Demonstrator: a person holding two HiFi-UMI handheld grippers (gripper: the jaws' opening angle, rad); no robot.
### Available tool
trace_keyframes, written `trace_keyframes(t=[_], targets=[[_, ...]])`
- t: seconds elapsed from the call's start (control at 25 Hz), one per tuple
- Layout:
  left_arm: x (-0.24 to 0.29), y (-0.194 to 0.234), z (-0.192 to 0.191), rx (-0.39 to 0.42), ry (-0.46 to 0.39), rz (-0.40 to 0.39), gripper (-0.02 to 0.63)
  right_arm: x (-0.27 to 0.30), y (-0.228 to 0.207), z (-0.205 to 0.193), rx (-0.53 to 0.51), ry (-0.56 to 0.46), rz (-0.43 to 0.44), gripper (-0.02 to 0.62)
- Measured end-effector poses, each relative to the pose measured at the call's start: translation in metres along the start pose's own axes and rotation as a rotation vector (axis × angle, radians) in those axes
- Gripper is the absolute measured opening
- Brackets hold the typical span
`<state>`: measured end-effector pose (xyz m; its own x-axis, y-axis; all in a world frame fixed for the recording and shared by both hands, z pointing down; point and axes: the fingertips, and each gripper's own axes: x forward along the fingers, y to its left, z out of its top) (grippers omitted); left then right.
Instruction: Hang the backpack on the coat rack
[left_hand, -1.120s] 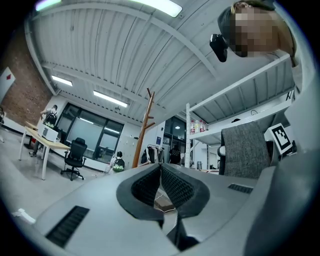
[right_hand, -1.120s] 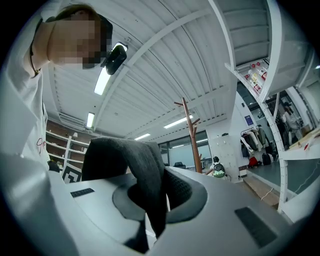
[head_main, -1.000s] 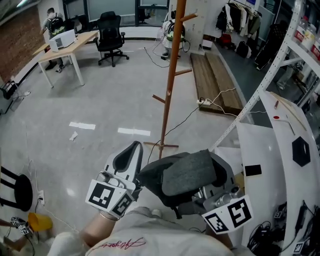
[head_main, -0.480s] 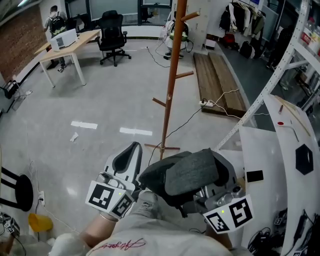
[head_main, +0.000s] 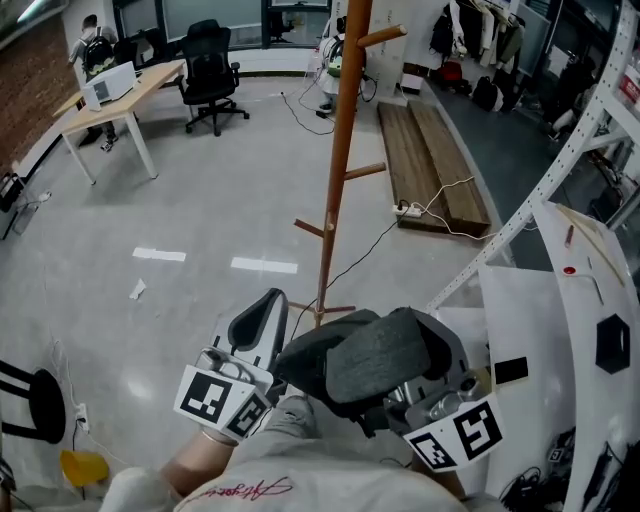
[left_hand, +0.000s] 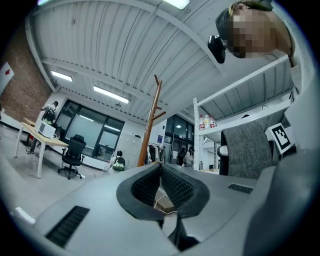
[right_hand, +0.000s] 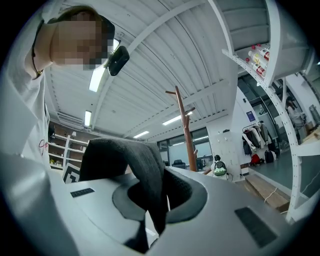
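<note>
- One claw only, my right gripper (right_hand: 161, 186), pinches the backpack (head_main: 375, 350) strap; short of the coat rack (head_main: 340, 160), it could slip.
- My left gripper (left_hand: 161, 171) is closed empty, so no backup.

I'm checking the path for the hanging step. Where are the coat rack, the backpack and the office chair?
coat rack (head_main: 340, 150): head view, on its wooden pole.
backpack (head_main: 380, 352): head view, on its grey front panel.
office chair (head_main: 208, 70): head view, on its black backrest.
</note>
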<state>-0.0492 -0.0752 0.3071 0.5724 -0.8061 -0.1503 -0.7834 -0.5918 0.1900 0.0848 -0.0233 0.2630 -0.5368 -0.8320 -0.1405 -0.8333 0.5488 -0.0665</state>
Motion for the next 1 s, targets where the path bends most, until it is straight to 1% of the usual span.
trace_keyframes(t=[0.2,0.44,0.72,1.0], targets=[[0.04,0.023,-0.001,0.007,0.012,-0.029,0.021,0.037,-0.025,-0.011,0.011,0.027,-0.019,0.034],[0.08,0.055,0.001,0.003,0.018,-0.045,0.021,0.081,-0.047,-0.021,0.012,0.044,-0.031,0.034],[0.117,0.072,0.003,0.02,0.025,-0.093,0.021,0.117,-0.072,-0.03,-0.003,0.052,-0.06,0.034],[0.139,0.087,0.0,0.003,0.023,-0.061,0.021,0.15,-0.095,-0.049,-0.014,0.091,-0.07,0.034]])
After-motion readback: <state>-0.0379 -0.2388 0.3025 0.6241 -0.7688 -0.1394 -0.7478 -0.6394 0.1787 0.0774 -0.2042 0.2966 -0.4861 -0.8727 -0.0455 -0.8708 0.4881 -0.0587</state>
